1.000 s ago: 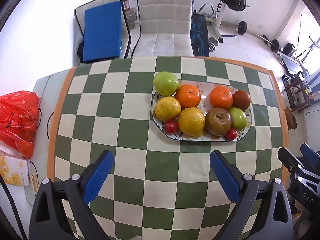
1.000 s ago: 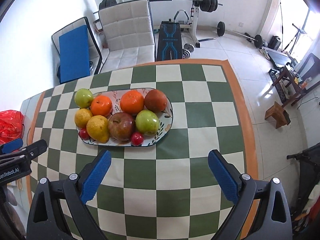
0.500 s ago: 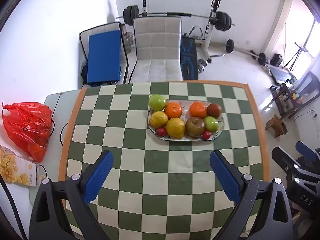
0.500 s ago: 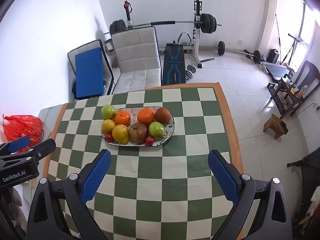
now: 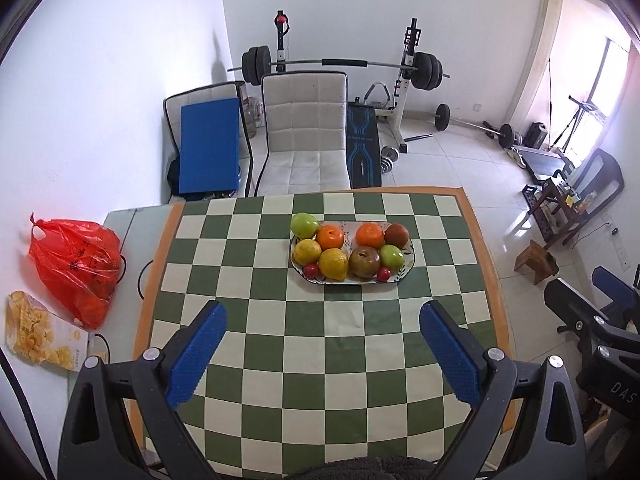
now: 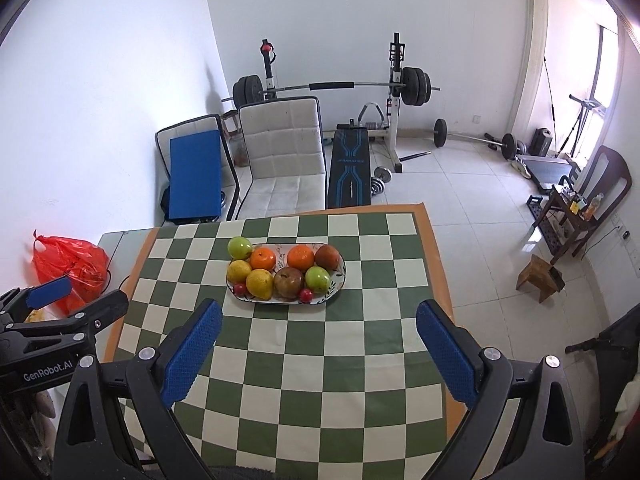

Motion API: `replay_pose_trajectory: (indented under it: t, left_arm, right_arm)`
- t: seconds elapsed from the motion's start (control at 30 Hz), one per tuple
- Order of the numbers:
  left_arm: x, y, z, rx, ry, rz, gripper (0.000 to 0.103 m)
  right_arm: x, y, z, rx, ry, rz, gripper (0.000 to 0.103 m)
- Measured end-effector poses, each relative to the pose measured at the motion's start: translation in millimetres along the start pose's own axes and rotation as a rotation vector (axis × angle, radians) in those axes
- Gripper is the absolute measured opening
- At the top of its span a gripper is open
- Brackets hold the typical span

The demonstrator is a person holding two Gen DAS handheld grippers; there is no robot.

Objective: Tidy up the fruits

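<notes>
**Fruit plate on the checkered table, both grippers empty above it**

At the far left, a red plastic bag (image 5: 76, 264) lay on the grey table edge, and a snack packet (image 5: 40, 334) lay just in front of it. Behind, against the white wall, a blue board (image 5: 210, 148) leaned on a folded chair, and beside it a white padded chair (image 5: 304, 136) stood at the far side of the table. Behind the chair there was a barbell rack (image 5: 344, 64) with a black and blue weight bench (image 5: 362, 148).

A green and cream checkered tablecloth (image 5: 320, 360) with an orange border covered the table. On its far half stood an oval patterned plate (image 5: 406, 272) that held all the fruits: a green apple (image 5: 304, 225) on its left end, two oranges (image 5: 330, 237), two yellow lemons (image 5: 333, 263), a brownish apple (image 5: 365, 262), another green apple, a dark red fruit and two small red ones.

The left gripper (image 5: 322, 350) and the right gripper (image 6: 319, 350) were both above the near part of the table, well apart from the plate, with jaws spread wide and nothing between them.

At the right, on the white tiled floor, stood a small wooden stool (image 5: 536, 260) and a dark wooden chair (image 5: 600, 176) near the bright window.
</notes>
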State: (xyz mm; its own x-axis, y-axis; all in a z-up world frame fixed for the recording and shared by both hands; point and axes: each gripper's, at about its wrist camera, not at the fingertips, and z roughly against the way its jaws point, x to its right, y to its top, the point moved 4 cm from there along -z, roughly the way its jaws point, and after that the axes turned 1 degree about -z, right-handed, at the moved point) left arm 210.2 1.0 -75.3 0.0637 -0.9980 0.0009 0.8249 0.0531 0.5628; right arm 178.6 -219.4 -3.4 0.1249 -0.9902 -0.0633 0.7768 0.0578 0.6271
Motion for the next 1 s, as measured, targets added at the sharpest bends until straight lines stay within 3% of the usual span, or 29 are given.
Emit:
replay_pose_trajectory:
  t: [0.43,0.73,1.0]
  left_arm:
    - [-4,-7,25,0.017,-0.013,0.036,0.099]
    - [-3,-8,24,0.018,-0.015,0.034,0.099]
    - [-4,-7,2,0.039,0.006,0.048,0.099]
  right_arm:
    - [-2,-2,31,0.004,0.002,-0.002,0.100]
    - [-4,-1,22,0.001,0.001,0.002,0.100]
    - [2,0,-15,0.008,-0.023,0.000,0.100]
